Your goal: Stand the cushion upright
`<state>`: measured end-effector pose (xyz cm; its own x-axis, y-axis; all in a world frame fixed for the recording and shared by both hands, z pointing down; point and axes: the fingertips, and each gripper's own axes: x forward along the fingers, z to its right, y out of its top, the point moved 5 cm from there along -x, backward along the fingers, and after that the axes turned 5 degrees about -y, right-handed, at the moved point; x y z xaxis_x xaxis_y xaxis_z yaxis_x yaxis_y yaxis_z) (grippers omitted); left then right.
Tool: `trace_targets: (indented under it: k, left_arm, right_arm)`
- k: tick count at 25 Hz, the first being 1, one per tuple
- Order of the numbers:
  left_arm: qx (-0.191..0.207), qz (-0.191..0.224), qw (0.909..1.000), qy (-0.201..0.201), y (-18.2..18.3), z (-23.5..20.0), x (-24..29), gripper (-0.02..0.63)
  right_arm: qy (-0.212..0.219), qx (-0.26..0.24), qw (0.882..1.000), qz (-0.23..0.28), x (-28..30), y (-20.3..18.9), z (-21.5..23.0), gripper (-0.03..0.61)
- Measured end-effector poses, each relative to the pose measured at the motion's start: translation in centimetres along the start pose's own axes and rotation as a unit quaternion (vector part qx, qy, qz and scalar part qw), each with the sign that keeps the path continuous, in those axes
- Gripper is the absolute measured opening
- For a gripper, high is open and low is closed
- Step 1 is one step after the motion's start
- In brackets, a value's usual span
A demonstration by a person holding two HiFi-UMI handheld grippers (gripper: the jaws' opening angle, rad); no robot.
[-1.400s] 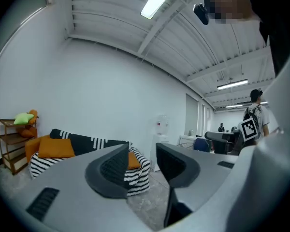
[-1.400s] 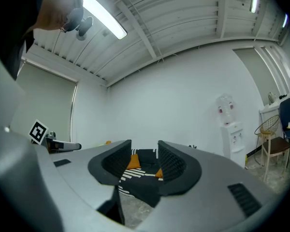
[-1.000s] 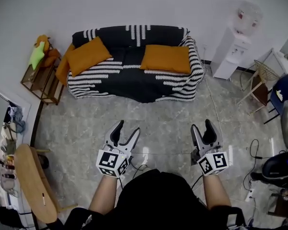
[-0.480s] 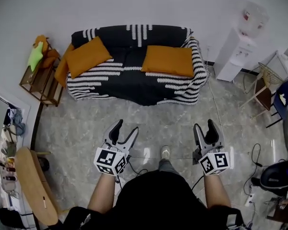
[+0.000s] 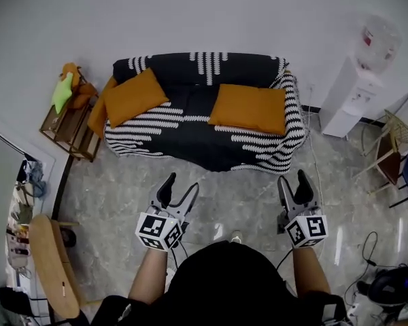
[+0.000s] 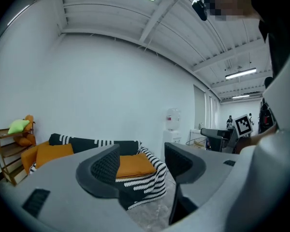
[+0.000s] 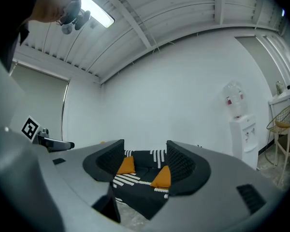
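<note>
A person in a black top stands on a marbled floor (image 5: 122,189), facing one black-and-white patterned sofa (image 5: 190,124) against a white wall. There are two handheld grippers and three orange cushions. Beside the sofa stand one wooden shelf (image 5: 71,128) on the left and one water dispenser (image 5: 357,90) on the right.

Both forearms reach forward from the waist, side by side, with the grippers pointing roughly level at the sofa. The left gripper (image 5: 181,184) has its jaws spread; they have just been opening a little, with nothing between them. The right gripper (image 5: 293,178) also has its jaws apart and holds nothing.

The flat cushion (image 5: 250,109) lies on the right seat, sloping against the backrest, well apart from both grippers and ahead of the right one. A tilted cushion (image 5: 134,97) leans at the left end, and an end cushion (image 5: 96,114) stands against the left armrest just beside it.
</note>
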<state>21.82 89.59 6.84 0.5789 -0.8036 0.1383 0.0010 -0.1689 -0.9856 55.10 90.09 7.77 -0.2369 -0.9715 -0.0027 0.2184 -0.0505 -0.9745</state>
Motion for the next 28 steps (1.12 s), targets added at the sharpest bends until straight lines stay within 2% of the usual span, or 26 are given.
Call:
trace_targets:
  k: [7,14,21,28]
  left_arm:
    - [-0.003,-0.008,1.0000,0.005,0.9,0.9,5.9,0.296]
    - [0.012,-0.024,0.9996,0.000,0.7,0.1,9.8,0.311]
    - [0.011,-0.005,0.9999,-0.002,0.8,-4.0,14.7,0.325]
    - [0.010,0.007,0.9998,-0.017,3.0,-10.8,21.6,0.331]
  right_arm:
    - [-0.012,0.024,1.000,-0.002,2.6,1.1,6.2,0.253]
    - [-0.023,0.029,0.999,0.008,5.2,1.5,8.5,0.253]
    - [-0.049,0.015,0.999,0.005,9.3,0.9,9.3,0.255]
    - [-0.072,0.006,0.997,0.009,17.6,2.0,9.8,0.253]
